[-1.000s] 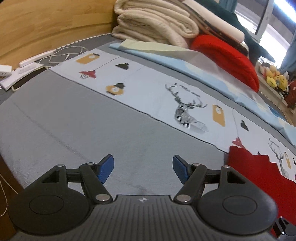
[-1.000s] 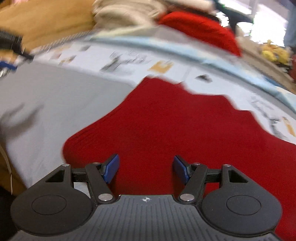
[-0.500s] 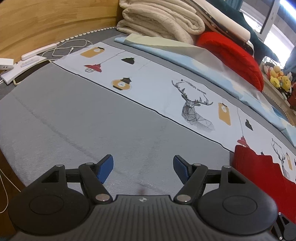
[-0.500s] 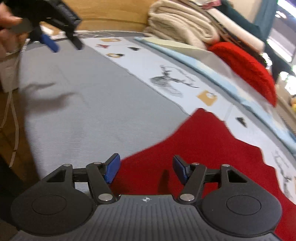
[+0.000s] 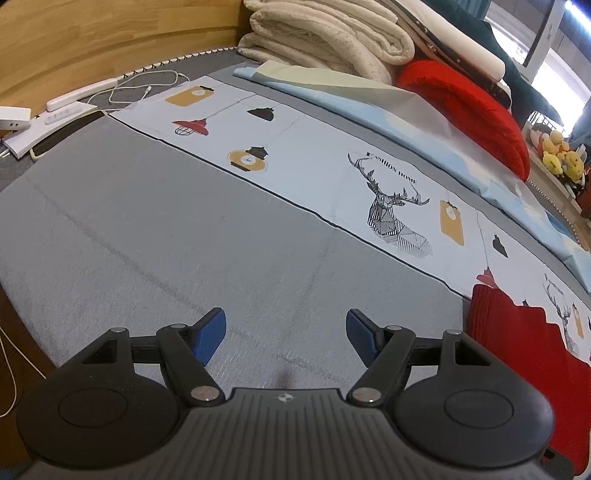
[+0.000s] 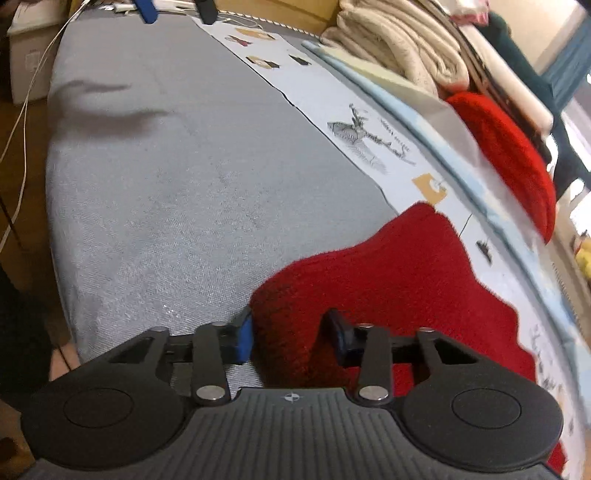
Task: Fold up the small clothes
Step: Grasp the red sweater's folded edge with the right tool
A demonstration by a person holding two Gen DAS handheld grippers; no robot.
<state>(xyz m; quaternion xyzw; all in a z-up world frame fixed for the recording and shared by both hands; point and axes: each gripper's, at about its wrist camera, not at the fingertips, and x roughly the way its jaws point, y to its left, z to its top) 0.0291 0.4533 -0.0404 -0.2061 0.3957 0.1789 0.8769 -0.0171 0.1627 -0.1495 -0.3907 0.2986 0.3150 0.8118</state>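
A red knitted garment lies flat on the grey bed cover. My right gripper is at the garment's near left corner, jaws narrowed with the cloth between its blue pads; whether they pinch it I cannot tell. My left gripper is open and empty over bare grey cover, left of the garment, which shows at the right edge of the left wrist view.
A printed pale sheet with deer and lamps crosses the bed. Folded beige blankets, a red cushion and plush toys are behind. A power strip and cables lie far left by the wooden headboard.
My right gripper has dropped and moved left to the garment's corner, and its jaws have narrowed around the cloth. My left gripper has shifted slightly left, still open.
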